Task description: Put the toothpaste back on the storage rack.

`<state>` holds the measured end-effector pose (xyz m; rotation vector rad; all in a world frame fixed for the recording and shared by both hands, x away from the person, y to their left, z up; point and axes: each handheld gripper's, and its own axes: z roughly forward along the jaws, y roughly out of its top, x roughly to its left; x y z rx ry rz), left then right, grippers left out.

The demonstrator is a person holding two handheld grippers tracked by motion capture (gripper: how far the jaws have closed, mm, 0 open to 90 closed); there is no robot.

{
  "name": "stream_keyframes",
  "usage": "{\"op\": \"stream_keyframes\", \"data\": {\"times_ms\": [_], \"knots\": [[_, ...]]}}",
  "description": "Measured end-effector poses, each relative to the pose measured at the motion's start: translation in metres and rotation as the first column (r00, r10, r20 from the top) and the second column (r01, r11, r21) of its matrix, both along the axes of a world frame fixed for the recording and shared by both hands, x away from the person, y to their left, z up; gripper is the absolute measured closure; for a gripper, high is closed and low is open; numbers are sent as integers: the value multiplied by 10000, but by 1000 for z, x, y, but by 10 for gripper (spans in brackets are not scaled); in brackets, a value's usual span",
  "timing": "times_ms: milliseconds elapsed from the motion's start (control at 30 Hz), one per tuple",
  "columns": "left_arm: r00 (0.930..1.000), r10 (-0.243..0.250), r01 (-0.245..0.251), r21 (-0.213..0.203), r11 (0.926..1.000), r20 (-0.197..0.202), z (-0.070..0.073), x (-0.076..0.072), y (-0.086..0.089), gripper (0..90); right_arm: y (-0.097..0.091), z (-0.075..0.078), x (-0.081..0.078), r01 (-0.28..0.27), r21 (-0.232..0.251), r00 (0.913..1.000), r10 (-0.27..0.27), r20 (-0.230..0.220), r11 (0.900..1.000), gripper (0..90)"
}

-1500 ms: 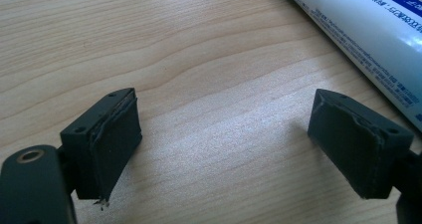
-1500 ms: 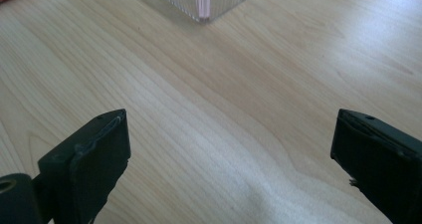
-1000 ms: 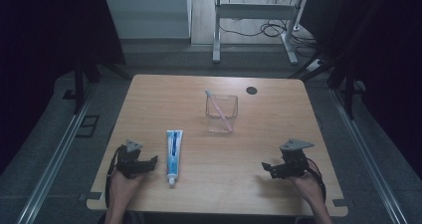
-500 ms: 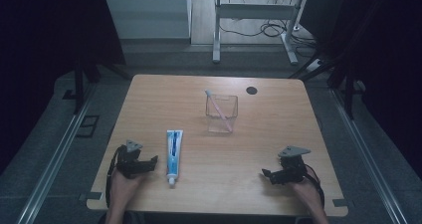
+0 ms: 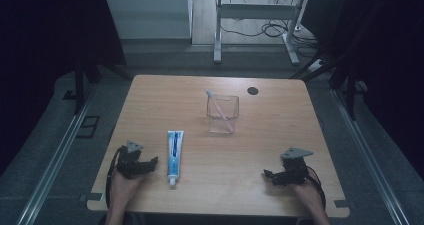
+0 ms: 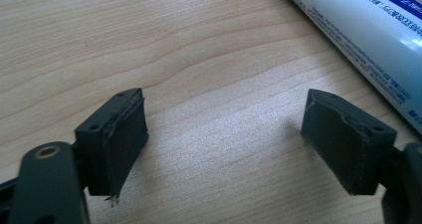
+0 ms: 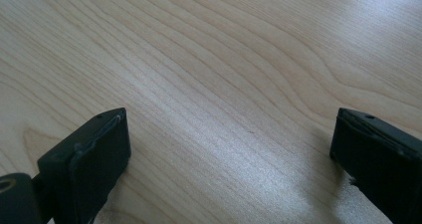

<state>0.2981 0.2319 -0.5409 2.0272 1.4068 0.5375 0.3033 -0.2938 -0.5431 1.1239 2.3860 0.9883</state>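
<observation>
A blue-and-white toothpaste tube [image 5: 174, 152] lies lengthwise on the wooden table [image 5: 150, 100], cap toward the front edge. Just left of it my left gripper [image 5: 151, 163] rests low, pointing at the tube. In the left gripper view the jaws [image 6: 224, 129] stand open over bare wood and have just been closing a little, with nothing between them; the tube [image 6: 358, 40] passes at upper right. My right gripper [image 5: 267, 175] sits near the front right, open [image 7: 229, 149] over bare wood. A clear square cup [image 5: 222, 116] holding a pink toothbrush [image 5: 219, 109] stands mid-table.
A small black disc [image 5: 253, 90] is set in the tabletop behind the cup. Metal rails [image 5: 55, 160] run along the floor on both sides of the table. A desk frame with cables [image 5: 260, 25] stands beyond the far edge.
My right gripper has sunk closer to the tabletop. The left hand, tube and cup have stayed in place.
</observation>
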Motion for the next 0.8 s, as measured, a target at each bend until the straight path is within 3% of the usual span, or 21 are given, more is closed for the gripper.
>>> {"op": "stream_keyframes", "data": {"times_ms": [300, 600, 800], "knots": [[9987, -438, 455, -714, 9964, 264, 11, -4, -1, 493, 0, 0, 0, 2, 3, 10000, -2, 1, 10000, 20], [9939, -1105, 1104, -541, 9924, 4, 17, 5, -12, 855, 0, 0, 0, 19, 9, 10000, -19, 0, 10000, 22], [9933, -1132, 1104, -946, 9894, -250, 17, 18, -11, 896, 0, 0, 0, 47, 36, 10000, -47, -10, 10000, 25]]}}
